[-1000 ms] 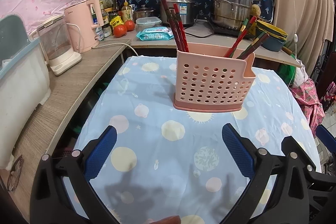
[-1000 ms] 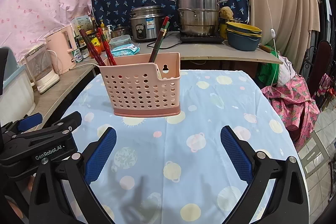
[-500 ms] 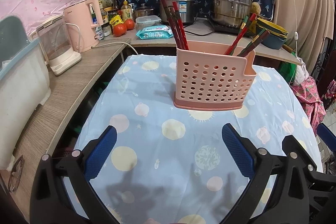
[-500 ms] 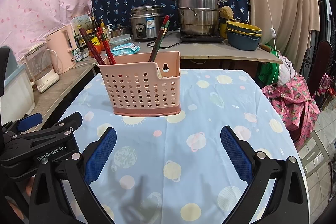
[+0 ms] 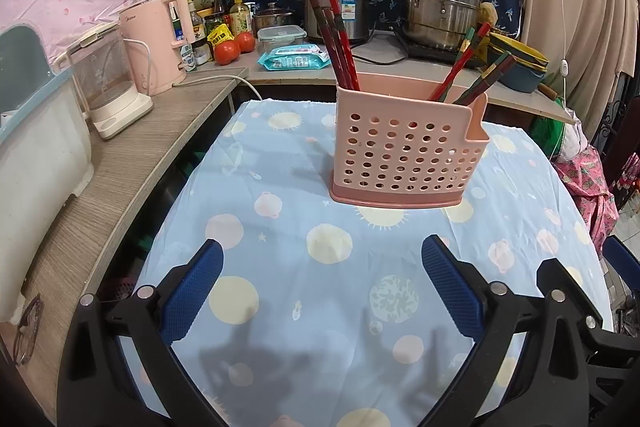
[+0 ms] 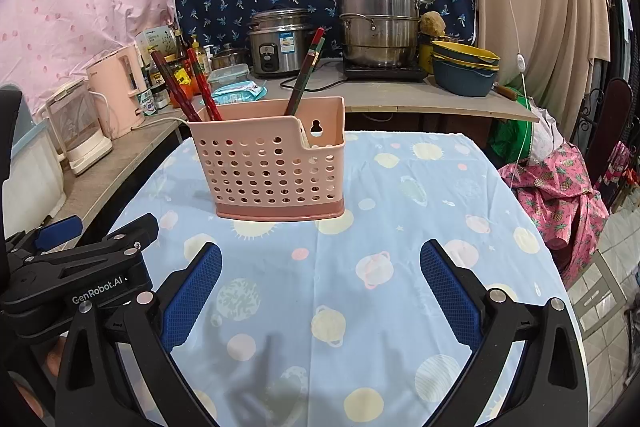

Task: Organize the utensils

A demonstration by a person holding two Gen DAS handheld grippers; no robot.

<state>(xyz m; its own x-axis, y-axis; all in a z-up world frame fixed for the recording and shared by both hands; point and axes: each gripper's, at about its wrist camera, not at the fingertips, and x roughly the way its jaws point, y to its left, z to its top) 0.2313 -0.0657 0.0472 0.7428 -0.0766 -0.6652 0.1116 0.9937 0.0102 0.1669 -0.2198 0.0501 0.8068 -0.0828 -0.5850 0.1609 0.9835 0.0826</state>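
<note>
A pink perforated utensil holder [image 5: 404, 147] [image 6: 272, 163] stands upright on the blue planet-print tablecloth [image 5: 320, 247] [image 6: 400, 227]. Red chopsticks [image 5: 338, 47] [image 6: 200, 87] lean out of its left compartment. More red-and-green chopsticks [image 5: 468, 67] [image 6: 306, 71] lean out of the right compartment. My left gripper [image 5: 322, 283] hovers open over the cloth, short of the holder, with nothing between its fingers. My right gripper [image 6: 320, 287] is likewise open and empty. The left gripper's black body [image 6: 76, 279] shows at the left of the right wrist view.
A wooden counter [image 5: 120, 167] runs along the left with a pink kettle [image 5: 160, 39] and a glass kettle [image 5: 108, 83]. The back shelf holds a rice cooker [image 6: 278, 41], a steel steamer pot [image 6: 380, 23], stacked bowls [image 6: 464, 67], tomatoes and bottles. Pink cloth [image 6: 560, 195] lies at the right.
The left gripper's view has drifted slightly, so the holder sits a little higher in frame. Both grippers stay open and empty; the holder and chopsticks have not moved.
</note>
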